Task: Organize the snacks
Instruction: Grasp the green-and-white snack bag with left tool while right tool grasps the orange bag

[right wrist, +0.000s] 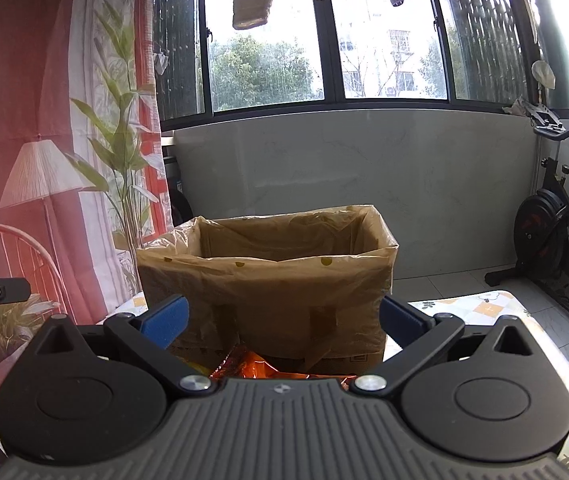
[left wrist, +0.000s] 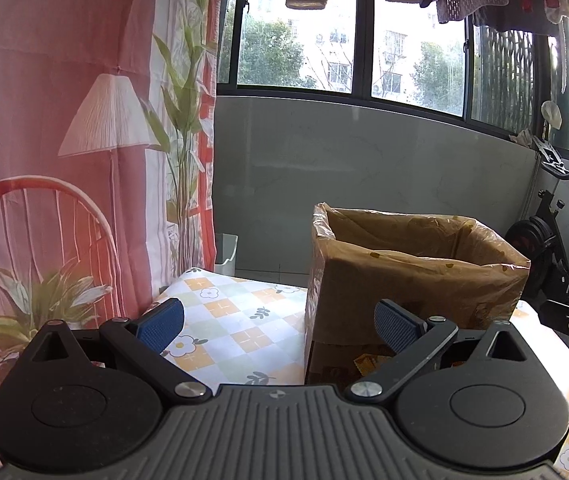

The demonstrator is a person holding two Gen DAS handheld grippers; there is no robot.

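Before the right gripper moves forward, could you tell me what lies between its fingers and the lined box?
In the right wrist view, a crinkled orange snack wrapper lies low between the open right gripper and the lined box.

Two matching grippers are being shown. The left gripper [left wrist: 280, 322] is being built from a ribbed grey housing with a small round emblem, two black round discs, and black linkage arms pinned by silver screws. Ridged blue pads [left wrist: 394, 326] are being carried on its fingers. The right gripper [right wrist: 282, 318] is being fitted identically, with blue pads [right wrist: 166, 320].
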